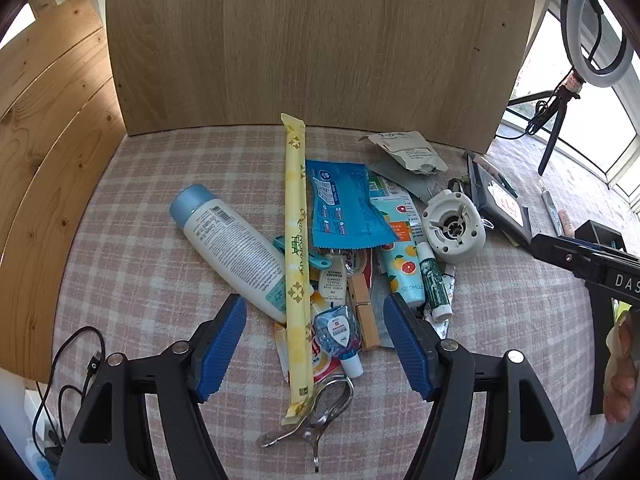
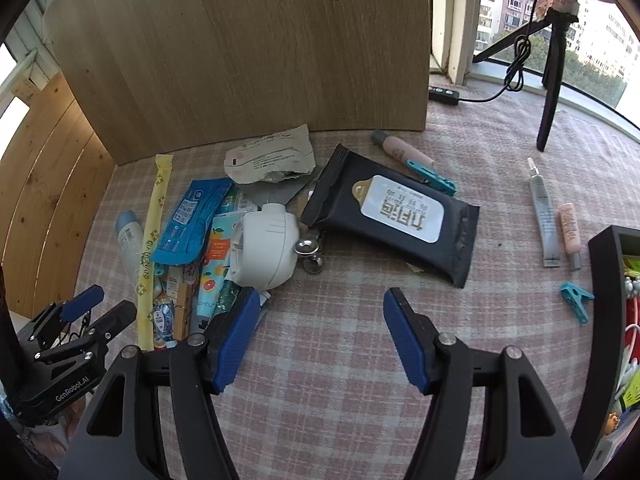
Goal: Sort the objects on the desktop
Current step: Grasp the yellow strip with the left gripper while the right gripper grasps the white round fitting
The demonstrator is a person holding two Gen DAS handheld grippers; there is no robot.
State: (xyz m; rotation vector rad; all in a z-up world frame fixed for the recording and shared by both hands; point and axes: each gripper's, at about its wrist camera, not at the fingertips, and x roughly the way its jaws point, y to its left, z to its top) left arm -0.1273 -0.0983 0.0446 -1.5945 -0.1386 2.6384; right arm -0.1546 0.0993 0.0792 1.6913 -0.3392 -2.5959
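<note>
A heap of small items lies on the checked cloth: a white bottle (image 1: 228, 244), a long yellow tea stick (image 1: 296, 240), a blue sachet (image 1: 344, 208), a wooden clothespin (image 1: 364, 312), a small blue dropper bottle (image 1: 338, 332) and a white round device (image 1: 454, 226). My left gripper (image 1: 316, 320) hangs open above the heap's near end, touching nothing. Open too, my right gripper (image 2: 322, 304) is over bare cloth in front of a black wipes pack (image 2: 392, 212), with the white round device (image 2: 266, 252) just off its left finger.
A black organiser tray (image 2: 604, 280) with several items stands at the right edge. Near it lie a teal clothespin (image 2: 576, 300), a clear tube (image 2: 542, 216) and a pink tube (image 2: 570, 232). A wooden board (image 1: 320, 40) walls off the back. A tripod leg (image 2: 550, 92) stands at the far right.
</note>
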